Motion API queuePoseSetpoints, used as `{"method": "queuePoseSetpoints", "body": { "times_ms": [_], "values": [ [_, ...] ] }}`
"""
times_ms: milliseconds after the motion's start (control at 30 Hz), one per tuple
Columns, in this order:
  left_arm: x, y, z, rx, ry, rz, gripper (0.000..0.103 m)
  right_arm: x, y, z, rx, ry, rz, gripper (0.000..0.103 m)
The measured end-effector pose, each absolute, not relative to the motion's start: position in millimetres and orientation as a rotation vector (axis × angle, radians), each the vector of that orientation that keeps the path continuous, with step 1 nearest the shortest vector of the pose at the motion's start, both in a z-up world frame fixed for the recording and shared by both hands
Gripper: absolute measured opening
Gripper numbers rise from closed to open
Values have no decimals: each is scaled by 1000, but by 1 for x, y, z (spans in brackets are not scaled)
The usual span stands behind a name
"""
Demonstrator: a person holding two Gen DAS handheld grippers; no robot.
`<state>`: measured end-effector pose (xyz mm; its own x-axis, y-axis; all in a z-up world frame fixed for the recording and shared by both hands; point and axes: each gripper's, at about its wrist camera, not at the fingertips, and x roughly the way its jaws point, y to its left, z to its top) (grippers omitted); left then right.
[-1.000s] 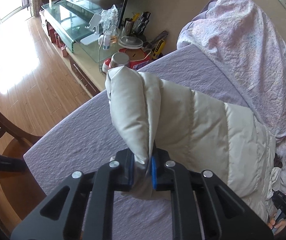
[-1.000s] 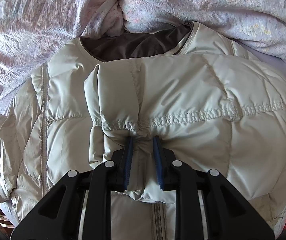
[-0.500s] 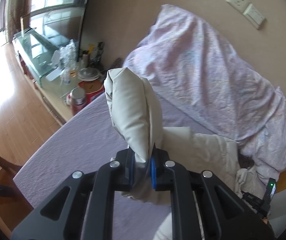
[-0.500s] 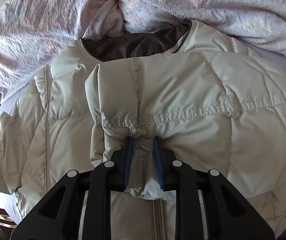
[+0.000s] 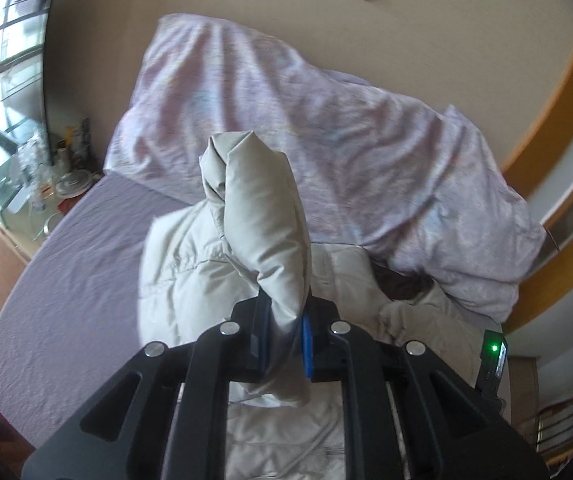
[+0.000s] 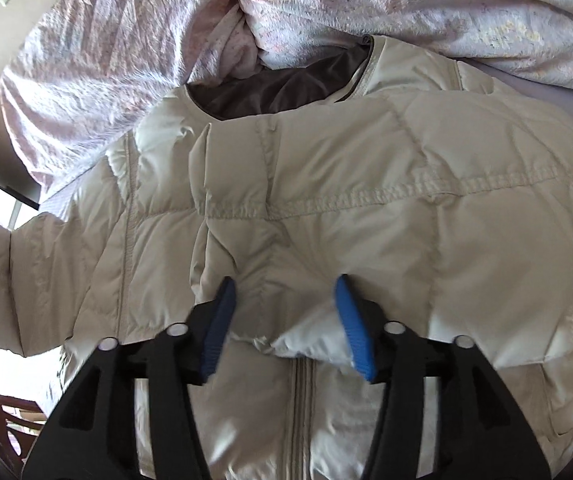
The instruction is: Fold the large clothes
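- Sleeve, puffy and cream-coloured [image 5: 264,216], sits pinched at its cuff in the left gripper [image 5: 284,340], raised over the quilted cream down jacket [image 6: 326,208] lying zip-up on the lilac bed sheet [image 5: 78,264].
- The right gripper [image 6: 284,320] hangs with jaws spread wide, gripping nothing; the other sleeve lies across the chest beneath it.
- One sleeve looks folded in; the left sleeve and the body fold remain.
- Half a second ago the right jaws were clamped on that sleeve; the left sleeve has swung inward.
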<state>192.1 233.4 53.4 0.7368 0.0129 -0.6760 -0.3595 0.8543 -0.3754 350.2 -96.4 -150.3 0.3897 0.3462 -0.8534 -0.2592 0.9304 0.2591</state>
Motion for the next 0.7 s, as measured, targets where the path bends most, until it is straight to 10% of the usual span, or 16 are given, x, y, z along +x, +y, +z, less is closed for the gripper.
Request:
{"method": "queuePoseSetpoints", "body": {
  "times_ms": [700],
  "values": [
    [280, 61, 32, -433, 868, -112, 13, 324, -185, -127, 140, 1025, 355, 73]
  ]
}}
